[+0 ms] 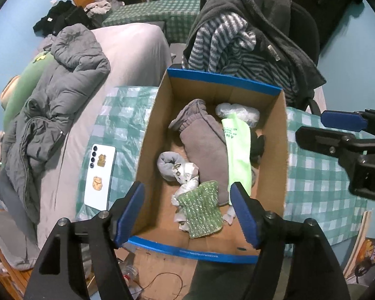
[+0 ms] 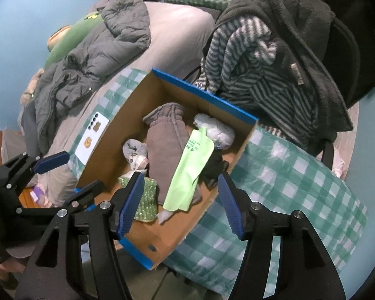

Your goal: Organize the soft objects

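An open cardboard box point(image 1: 222, 80) with a blue rim sits on a green checked cloth. Inside lie a grey-brown garment point(image 1: 205, 150), a light green cloth point(image 1: 237, 150), a sparkly green knit piece point(image 1: 202, 212), a grey sock point(image 1: 167, 165), a white plastic bag point(image 1: 240, 112) and something black point(image 1: 258, 145). My left gripper point(image 1: 187, 187) hangs open over the box's near end, holding nothing. My right gripper point(image 2: 181, 176) is open above the light green cloth point(image 2: 190, 170), its jaws empty. Each gripper shows in the other's view: the right gripper point(image 1: 320, 127) and the left gripper point(image 2: 72, 175).
A white phone point(image 1: 100, 175) lies on the checked cloth point(image 1: 312, 187) left of the box. A grey padded jacket point(image 1: 62, 87) is heaped on the bed. Behind the box a chair carries a striped garment point(image 1: 237, 42) and a dark fleece.
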`<state>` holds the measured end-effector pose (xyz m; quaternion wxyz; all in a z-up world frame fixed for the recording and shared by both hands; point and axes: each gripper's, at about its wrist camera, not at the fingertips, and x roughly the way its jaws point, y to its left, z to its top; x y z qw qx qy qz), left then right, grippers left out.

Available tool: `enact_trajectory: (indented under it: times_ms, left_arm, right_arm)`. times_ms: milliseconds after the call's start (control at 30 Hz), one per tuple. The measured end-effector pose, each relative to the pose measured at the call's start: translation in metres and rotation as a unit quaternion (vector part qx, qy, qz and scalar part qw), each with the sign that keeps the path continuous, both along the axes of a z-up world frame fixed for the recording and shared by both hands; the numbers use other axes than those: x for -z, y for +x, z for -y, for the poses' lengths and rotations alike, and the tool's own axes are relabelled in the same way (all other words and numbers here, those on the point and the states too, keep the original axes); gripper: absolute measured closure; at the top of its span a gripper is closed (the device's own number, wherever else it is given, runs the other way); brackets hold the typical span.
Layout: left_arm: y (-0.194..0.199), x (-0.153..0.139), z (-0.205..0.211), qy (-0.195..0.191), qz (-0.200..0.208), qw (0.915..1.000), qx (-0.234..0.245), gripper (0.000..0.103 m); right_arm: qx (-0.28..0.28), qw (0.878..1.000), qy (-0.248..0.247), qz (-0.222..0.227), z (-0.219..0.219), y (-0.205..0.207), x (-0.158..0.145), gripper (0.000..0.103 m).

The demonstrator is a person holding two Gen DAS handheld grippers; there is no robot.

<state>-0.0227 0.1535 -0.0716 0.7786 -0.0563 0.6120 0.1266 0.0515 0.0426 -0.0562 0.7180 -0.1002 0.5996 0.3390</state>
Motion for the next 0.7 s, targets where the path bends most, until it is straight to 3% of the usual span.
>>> enact_trajectory:
  times_ms: [233,700]
  left_arm:
    - [-0.011,-0.031,0.011,-0.004,0.029,0.9995,-0.006,0.023]
    - [-0.025,-0.066,0.04,-0.019,0.06,0.9979,-0.015,0.021]
  right_arm:
    - [0.017,1.0,0.014,0.02,0.022,-0.008,-0.029,0.041]
    - [0.045,0.997,0.027,0.06,0.063,-0.022,-0.07,0.04]
